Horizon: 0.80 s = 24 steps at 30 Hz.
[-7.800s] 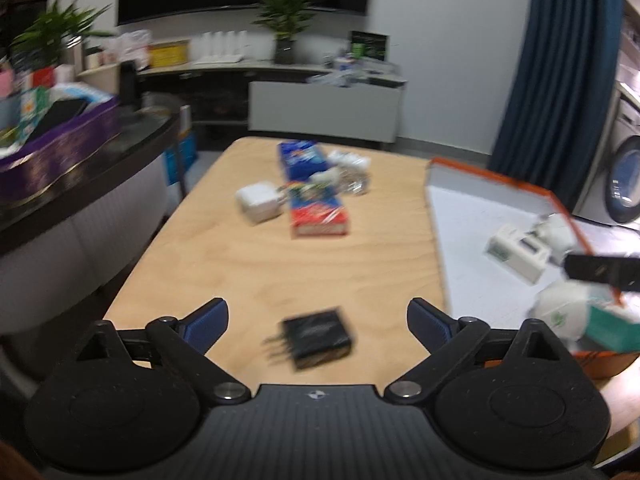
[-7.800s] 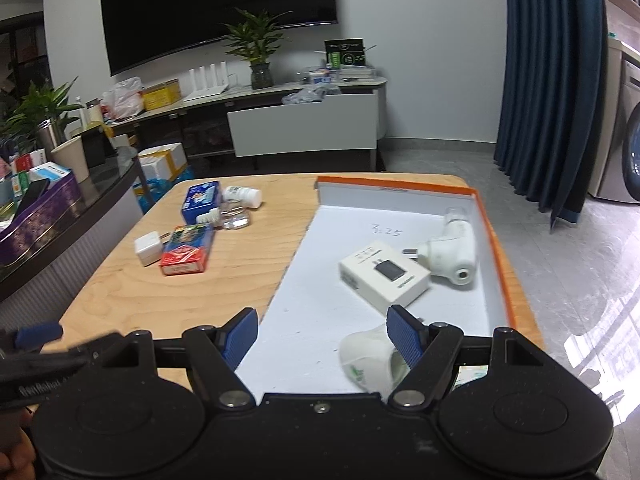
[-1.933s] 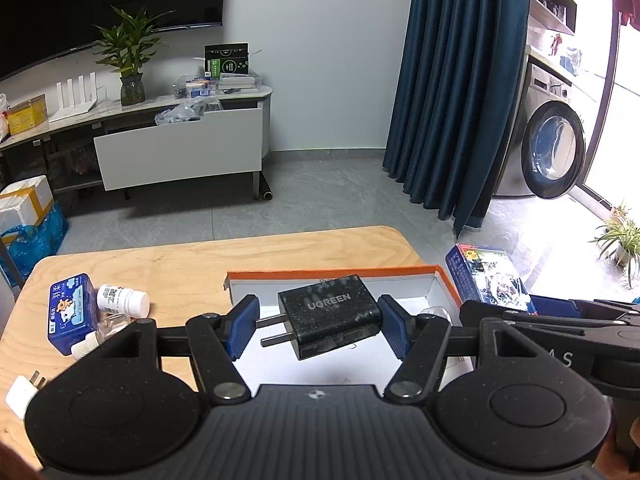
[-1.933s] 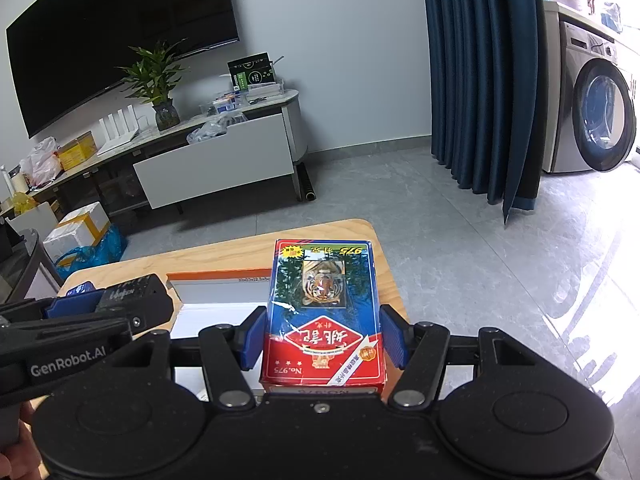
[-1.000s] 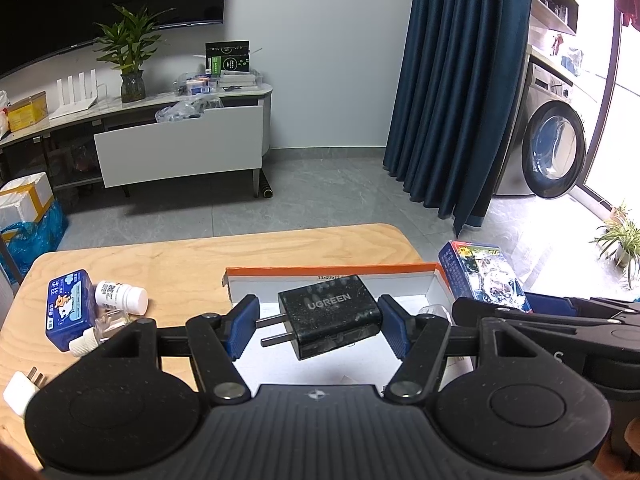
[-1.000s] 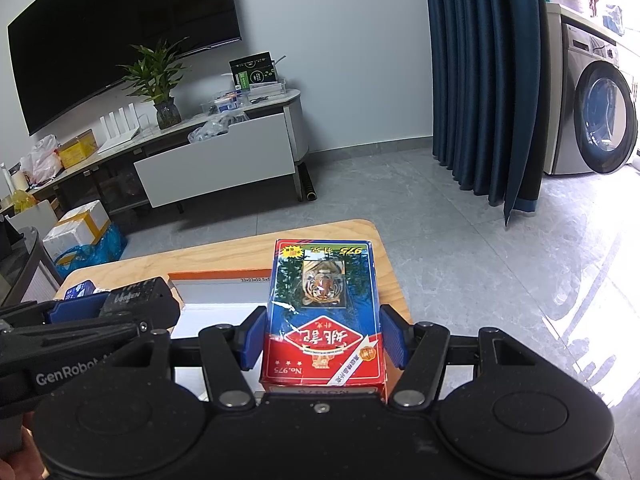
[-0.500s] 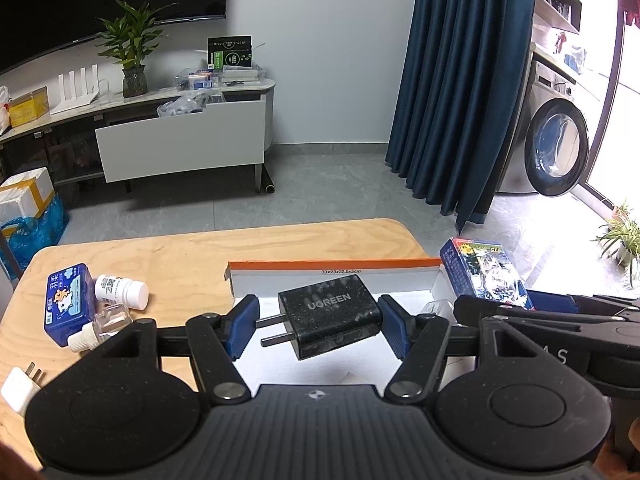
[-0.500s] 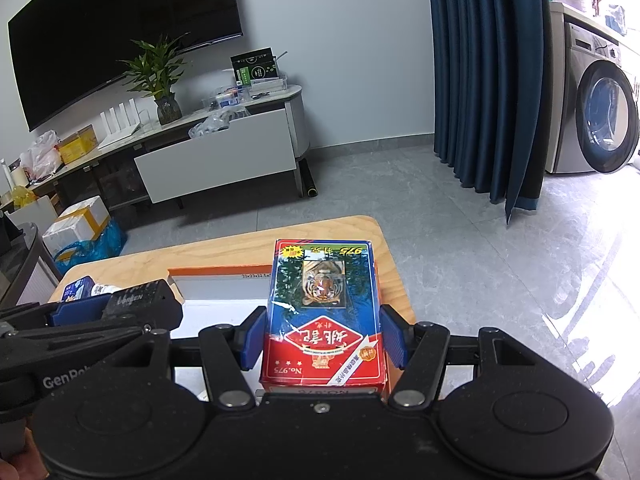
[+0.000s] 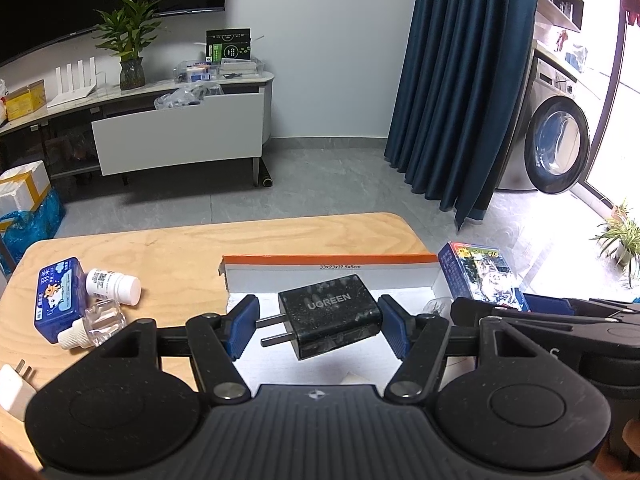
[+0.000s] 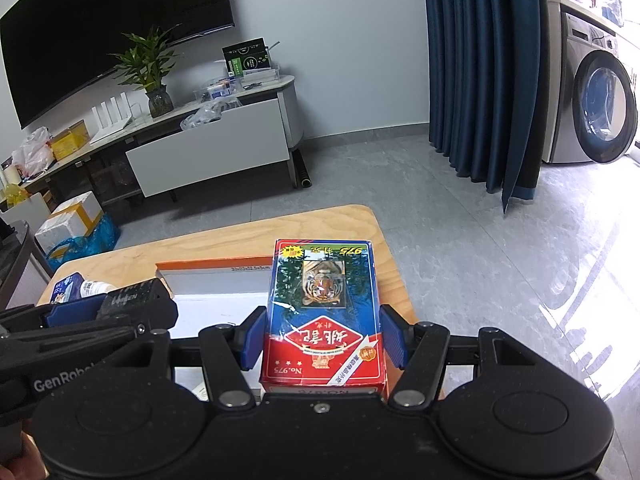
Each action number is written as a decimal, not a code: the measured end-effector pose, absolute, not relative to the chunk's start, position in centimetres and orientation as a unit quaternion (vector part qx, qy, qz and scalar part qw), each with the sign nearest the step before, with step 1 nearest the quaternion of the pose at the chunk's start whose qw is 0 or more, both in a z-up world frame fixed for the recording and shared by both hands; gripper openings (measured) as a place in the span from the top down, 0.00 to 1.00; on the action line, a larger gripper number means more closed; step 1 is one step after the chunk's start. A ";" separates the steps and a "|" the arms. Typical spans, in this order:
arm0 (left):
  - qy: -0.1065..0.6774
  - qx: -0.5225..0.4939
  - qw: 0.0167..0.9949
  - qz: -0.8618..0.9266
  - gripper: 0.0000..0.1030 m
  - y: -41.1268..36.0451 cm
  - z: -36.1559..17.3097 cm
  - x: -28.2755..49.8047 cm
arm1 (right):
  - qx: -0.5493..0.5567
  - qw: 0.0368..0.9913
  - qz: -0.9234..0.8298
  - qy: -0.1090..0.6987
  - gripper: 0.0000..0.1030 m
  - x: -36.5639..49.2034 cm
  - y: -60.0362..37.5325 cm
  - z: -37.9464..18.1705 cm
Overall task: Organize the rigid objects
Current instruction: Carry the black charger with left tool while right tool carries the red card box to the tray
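The left tongs clamp a charger above the box; it looks hard, compact, best held by flat sides. The right tongs squeeze a light, glossy card pack across its width.

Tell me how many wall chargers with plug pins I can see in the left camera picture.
2. The black charger is held between the left tongs; the white charger lies at the table's left edge. Others may be hidden in the box.
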<state>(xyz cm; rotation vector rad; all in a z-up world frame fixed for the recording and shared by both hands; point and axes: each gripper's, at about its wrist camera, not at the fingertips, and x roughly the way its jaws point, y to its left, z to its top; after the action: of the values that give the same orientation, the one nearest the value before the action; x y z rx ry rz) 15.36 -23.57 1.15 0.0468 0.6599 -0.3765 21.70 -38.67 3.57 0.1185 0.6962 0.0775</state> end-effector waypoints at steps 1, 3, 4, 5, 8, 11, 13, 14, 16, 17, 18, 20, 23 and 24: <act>0.322 0.023 0.928 -0.184 0.36 -23.6 1.1 15.4 | 0.058 0.938 0.037 0.341 0.31 21.7 -38.7 3.5; 0.323 0.023 0.928 -0.184 0.36 -23.6 1.0 15.4 | 0.057 0.938 0.037 0.341 0.31 21.8 -38.6 3.5; 0.324 0.023 0.928 -0.184 0.36 -23.6 1.0 15.5 | 0.057 0.937 0.037 0.341 0.31 21.8 -38.6 3.5; 0.325 0.023 0.927 -0.184 0.36 -23.7 1.0 15.5 | 0.057 0.937 0.036 0.342 0.31 21.8 -38.6 3.4; 0.326 0.024 0.927 -0.184 0.36 -23.8 0.9 15.6 | 0.058 0.936 0.033 0.345 0.31 22.1 -38.7 3.3; 0.327 0.024 0.927 -0.184 0.36 -23.9 0.9 15.7 | 0.060 0.936 0.032 0.345 0.31 22.3 -38.9 3.2; 0.327 0.025 0.927 -0.185 0.36 -24.0 0.9 15.7 | 0.062 0.936 0.031 0.345 0.31 22.4 -39.0 3.2; 0.327 0.025 0.926 -0.185 0.36 -24.0 0.9 15.7 | 0.063 0.936 0.030 0.345 0.31 22.4 -38.9 3.2; 0.327 0.026 0.926 -0.186 0.36 -24.2 0.9 15.8 | 0.065 0.935 0.028 0.346 0.31 22.5 -39.0 3.1; 0.327 0.026 0.926 -0.186 0.36 -24.2 0.8 15.8 | 0.066 0.935 0.028 0.347 0.31 22.6 -39.1 3.0; 0.328 0.026 0.926 -0.186 0.36 -24.2 0.8 15.8 | 0.066 0.935 0.027 0.347 0.31 22.6 -39.1 3.0; 0.329 0.027 0.926 -0.185 0.36 -24.2 0.7 15.9 | 0.067 0.935 0.026 0.348 0.31 22.7 -39.1 2.9; 0.331 0.027 0.925 -0.186 0.36 -24.3 0.6 16.0 | 0.067 0.935 0.026 0.347 0.31 22.8 -39.1 2.9; 0.331 0.027 0.925 -0.186 0.36 -24.4 0.6 16.0 | 0.067 0.935 0.027 0.347 0.31 22.8 -39.0 2.9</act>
<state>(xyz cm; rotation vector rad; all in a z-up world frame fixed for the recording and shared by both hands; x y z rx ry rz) 15.99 -24.35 0.62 0.0558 0.6794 -0.3815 22.84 -39.05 2.93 0.1376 0.7095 0.0544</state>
